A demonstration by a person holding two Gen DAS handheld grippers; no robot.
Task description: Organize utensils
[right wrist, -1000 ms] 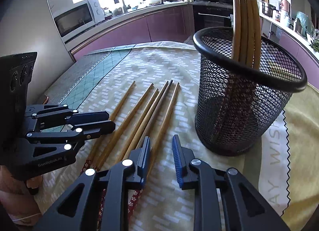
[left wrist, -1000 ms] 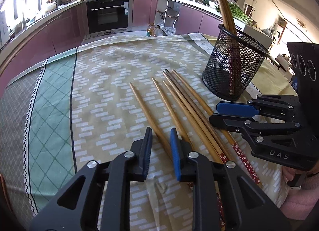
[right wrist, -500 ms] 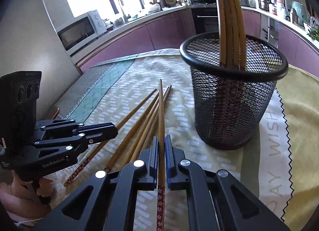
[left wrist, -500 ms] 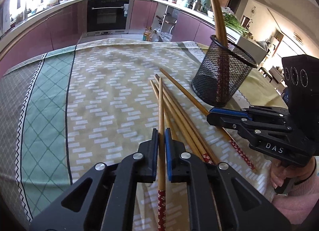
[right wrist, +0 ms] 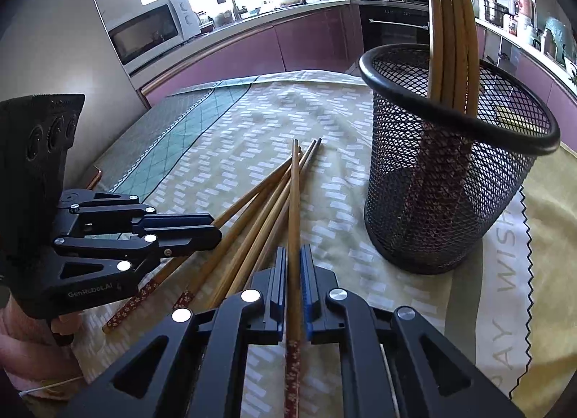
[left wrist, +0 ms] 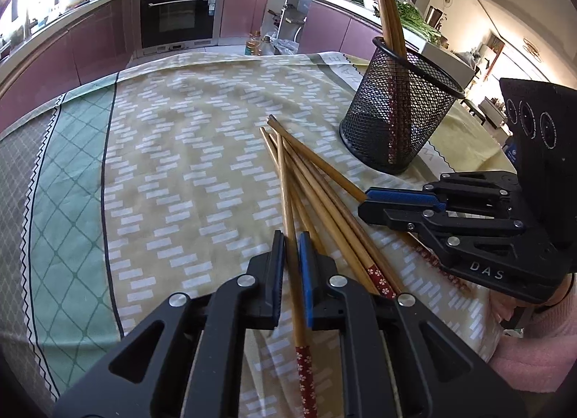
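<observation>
**Operator:** Bamboo chopstick in the left gripper (left wrist: pixel 291 245) — confirm grip state

**Inspector:** Left jaws are closed to a narrow gap on one chopstick (left wrist: pixel 288 201). Its patterned red end projects back toward the camera; the plain tip points forward over the loose chopsticks (left wrist: pixel 324 198) lying on the tablecloth (left wrist: pixel 162 165). The right gripper (right wrist: pixel 294 263) is likewise clamped on a single chopstick (right wrist: pixel 294 201), long axis running straight ahead along the fingers

**Operator:** Location of the target container?

**Inspector:** A black mesh holder (right wrist: pixel 450 183) stands upright on the cloth, ahead and to the right of the right jaws, near them. It already contains several chopsticks (right wrist: pixel 449 21) leaning against the rim, plain tips up. From the left wrist view the holder (left wrist: pixel 400 115) lies farther off, beyond the pile and to the right

**Operator:** Governing relation for the coming move?

**Inspector:** Both held sticks lie close to level, while the holder opening faces upward. In my judgement each stick must be tipped toward vertical, patterned end down, before insertion. The right hand is the nearer one; the left must cross the pile
</observation>
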